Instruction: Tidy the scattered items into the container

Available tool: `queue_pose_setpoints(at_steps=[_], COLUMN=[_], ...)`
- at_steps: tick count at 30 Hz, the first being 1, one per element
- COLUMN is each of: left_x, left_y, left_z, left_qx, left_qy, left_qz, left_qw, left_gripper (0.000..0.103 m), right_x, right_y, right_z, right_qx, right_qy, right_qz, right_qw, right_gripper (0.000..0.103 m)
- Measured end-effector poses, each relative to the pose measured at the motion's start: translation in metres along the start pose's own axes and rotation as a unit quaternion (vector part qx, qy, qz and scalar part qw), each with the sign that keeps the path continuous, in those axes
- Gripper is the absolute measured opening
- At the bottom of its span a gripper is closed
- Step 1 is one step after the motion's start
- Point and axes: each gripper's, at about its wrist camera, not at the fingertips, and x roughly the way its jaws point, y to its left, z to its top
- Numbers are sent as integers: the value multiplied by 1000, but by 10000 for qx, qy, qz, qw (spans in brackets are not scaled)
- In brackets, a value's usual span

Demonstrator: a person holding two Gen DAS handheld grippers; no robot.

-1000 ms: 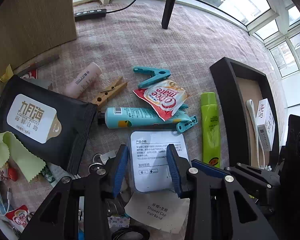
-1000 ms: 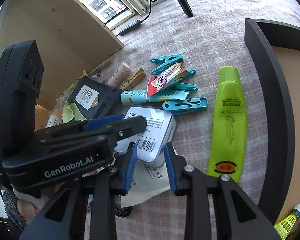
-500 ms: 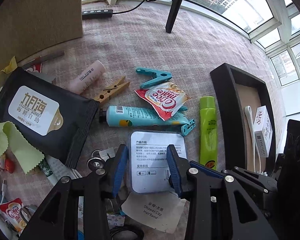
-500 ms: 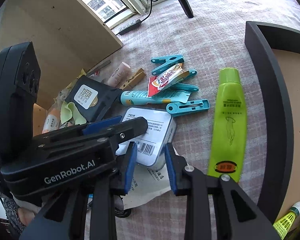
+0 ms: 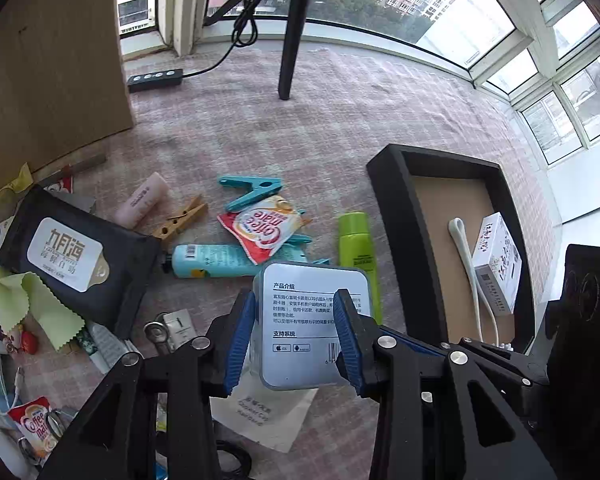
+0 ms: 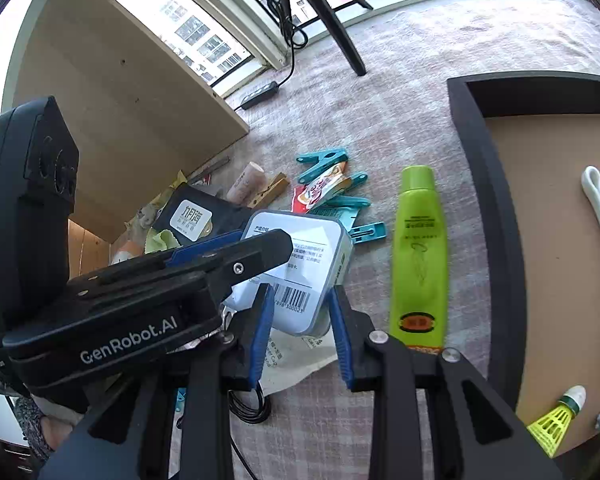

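**Two-gripper lift on the boxed item, tray is next**

You've got the white box [image 5: 314, 320] clamped from two sides: left gripper [image 5: 296, 336] pinches it across its width, right gripper [image 6: 300, 320] bites the barcode end. Both sets of jaws are closed on it. It sits raised off the rug, just left of the black tray [image 5: 396, 216] and partly above the green tube [image 6: 418, 248].

Handling, my read: rigid shell with rounded corners and a glossy face, likely light. Stiff enough to take pad pressure, but slick, so it can pivot if one hand leads. Hold on the flat side walls, not the corners, and move both hands together.

View differences:
- Left wrist view shows the full printed face, plus a white carton [image 5: 496, 264] and white cable [image 5: 466, 264] already in the tray.
- Right wrist view shows the box's side wall and barcode, and the left gripper's body across it. It alone shows the yellow shuttlecock [image 6: 556, 418] in the tray's near corner.

Drop into the bare patch of the tray.
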Motion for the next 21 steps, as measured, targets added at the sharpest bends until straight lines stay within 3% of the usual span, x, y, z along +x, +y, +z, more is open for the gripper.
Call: queue_pose_setpoints(at_steps=[7,14,21], left_x=[15,28,11], left_y=[-73,-161,-188], left_z=[2,-7,-19], left_qx=[459,1127,1492], left_qy=[94,274,47], left_qz=[-390,-862,-788], left_qw=[9981,9895,9856], left_gripper=[38,35,34], right_x=[-58,-120,-141], right_y=[-43,-106,-130], right_z=[-7,-29,-42], right_qx=[320,863,1097], right_qy=[-408,-806,-972], right_qz=[-267,-640,-832], right_qw=[9983,9909,9857], right_gripper=[29,28,29])
